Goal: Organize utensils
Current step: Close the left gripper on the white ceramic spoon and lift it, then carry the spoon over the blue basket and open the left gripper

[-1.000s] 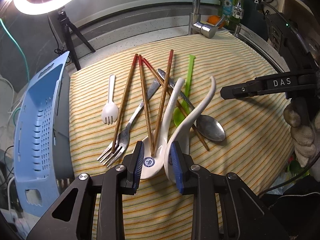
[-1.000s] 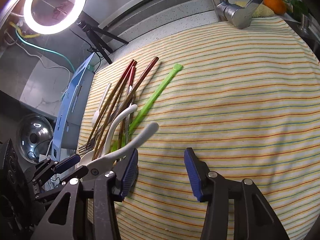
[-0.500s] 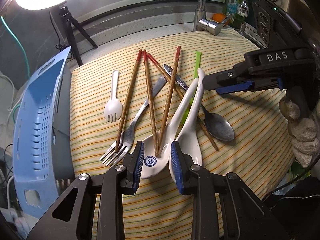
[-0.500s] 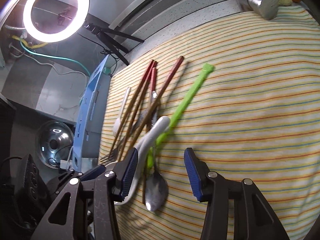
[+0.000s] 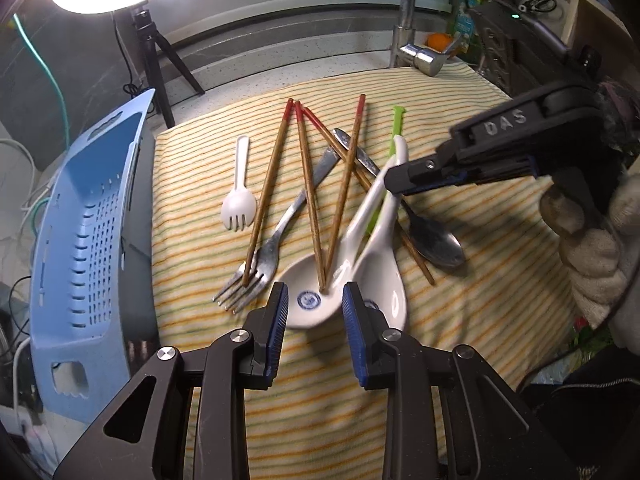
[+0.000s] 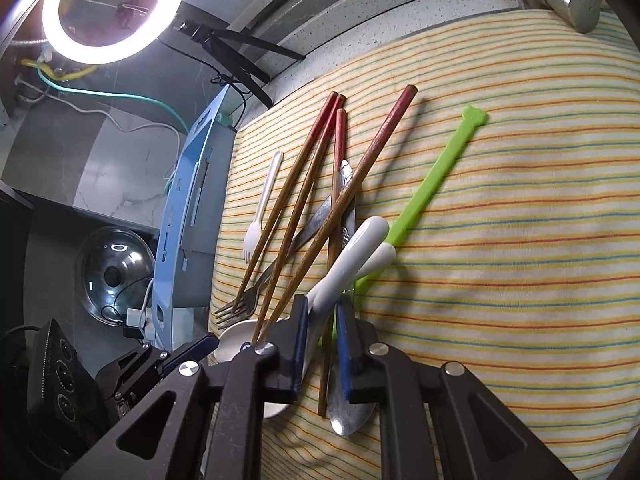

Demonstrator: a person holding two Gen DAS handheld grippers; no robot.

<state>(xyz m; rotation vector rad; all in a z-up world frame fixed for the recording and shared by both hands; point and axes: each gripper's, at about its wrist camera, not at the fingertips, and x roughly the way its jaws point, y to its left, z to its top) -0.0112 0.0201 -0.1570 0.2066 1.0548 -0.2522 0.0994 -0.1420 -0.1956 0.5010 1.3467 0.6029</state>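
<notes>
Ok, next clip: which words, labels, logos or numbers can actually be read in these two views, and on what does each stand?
"DAS": white letters on the side of the right gripper, in the left wrist view.
Round blue emblem in the bowl of the white ceramic spoon: too small to read.
Labels on the bottles behind the faucet: blurred, unreadable.
Right wrist view: no readable text.

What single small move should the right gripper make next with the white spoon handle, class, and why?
Probably lift a little, straight up. The right gripper has its jaws nearly closed around the handle of one white ceramic spoon, which lies against a second white spoon with chopsticks resting in that one's bowl. A gentle rise should free it without dragging the pile.
</notes>
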